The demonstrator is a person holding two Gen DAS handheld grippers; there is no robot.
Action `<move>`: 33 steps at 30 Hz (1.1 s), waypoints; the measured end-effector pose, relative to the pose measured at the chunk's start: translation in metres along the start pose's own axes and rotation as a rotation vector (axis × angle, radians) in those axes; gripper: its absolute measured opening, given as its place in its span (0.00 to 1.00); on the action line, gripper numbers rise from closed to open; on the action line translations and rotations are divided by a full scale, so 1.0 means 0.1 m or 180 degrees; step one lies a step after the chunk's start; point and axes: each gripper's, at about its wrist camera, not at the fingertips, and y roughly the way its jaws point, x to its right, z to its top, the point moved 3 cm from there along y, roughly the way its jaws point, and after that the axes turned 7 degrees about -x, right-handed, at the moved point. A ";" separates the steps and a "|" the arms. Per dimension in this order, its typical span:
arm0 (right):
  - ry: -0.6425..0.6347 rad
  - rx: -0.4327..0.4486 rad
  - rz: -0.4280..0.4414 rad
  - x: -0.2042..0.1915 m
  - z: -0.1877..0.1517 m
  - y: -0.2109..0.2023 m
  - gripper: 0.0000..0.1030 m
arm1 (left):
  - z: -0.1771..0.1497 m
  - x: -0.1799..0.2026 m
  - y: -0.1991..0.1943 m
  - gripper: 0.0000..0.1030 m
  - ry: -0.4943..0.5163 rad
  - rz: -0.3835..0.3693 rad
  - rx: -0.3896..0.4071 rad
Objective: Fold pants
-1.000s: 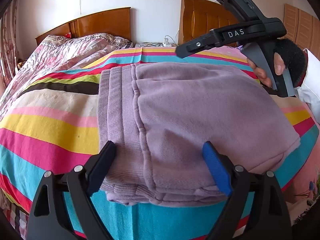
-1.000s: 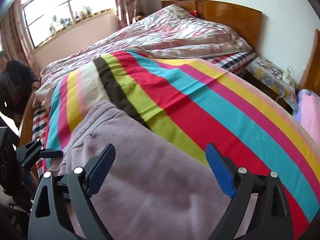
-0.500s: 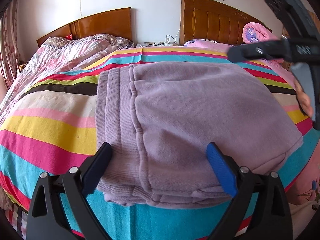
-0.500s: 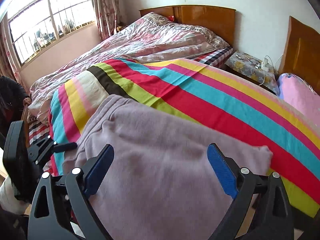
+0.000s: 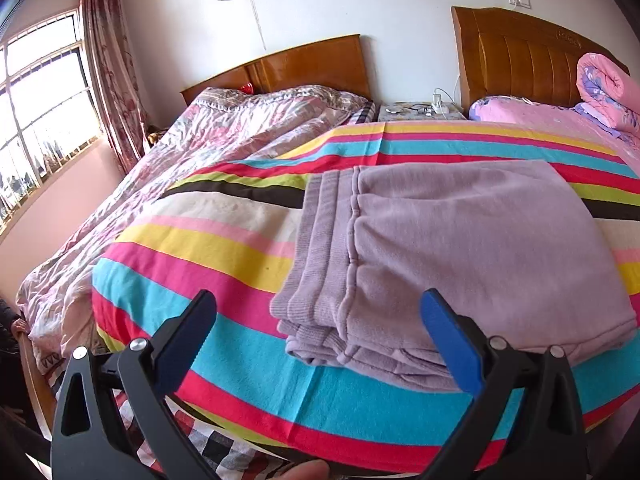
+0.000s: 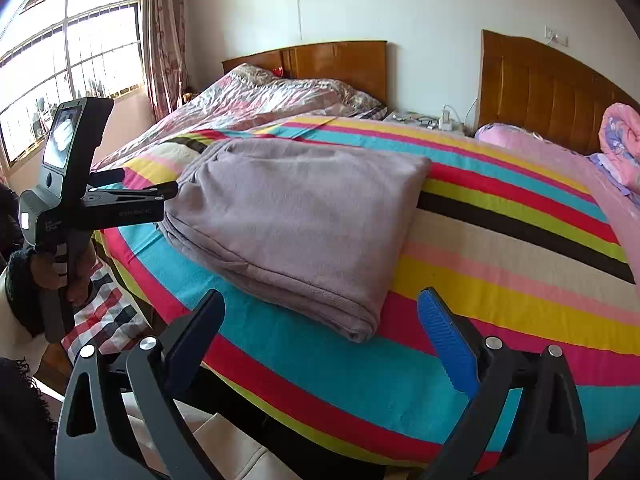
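Premises: a bedroom in a private home. Two beds stand side by side, each with a wooden headboard [image 5: 304, 64] against the white rear wall. A striped multicolour sheet [image 5: 224, 248] covers the near bed; a crumpled floral quilt [image 5: 224, 132] lies at centre left. A small nightstand [image 5: 420, 110] with a charger sits between the headboards. Barred window [image 6: 72, 60] and patterned curtain [image 6: 164, 36] at upper left.

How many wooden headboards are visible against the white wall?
2. One headboard stands behind the crumpled floral quilt, toward the window. The other headboard stands farther right, behind the pink bedding. No others are visible.
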 end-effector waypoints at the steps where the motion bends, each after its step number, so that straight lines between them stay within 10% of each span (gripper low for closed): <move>1: 0.0033 0.0122 -0.0052 -0.02 -0.01 -0.12 0.95 | -0.01 0.00 -0.15 0.99 -0.0037 0.0041 0.0082; 16: 0.0529 0.0431 -0.0536 -0.09 -0.12 -0.31 0.95 | -0.36 0.21 -0.79 0.99 -0.0261 -0.0552 0.0263; 33: 0.0362 0.0344 -0.0488 -0.26 -0.15 -0.20 0.95 | -0.41 0.13 -0.79 0.99 -0.0331 -0.0557 0.0276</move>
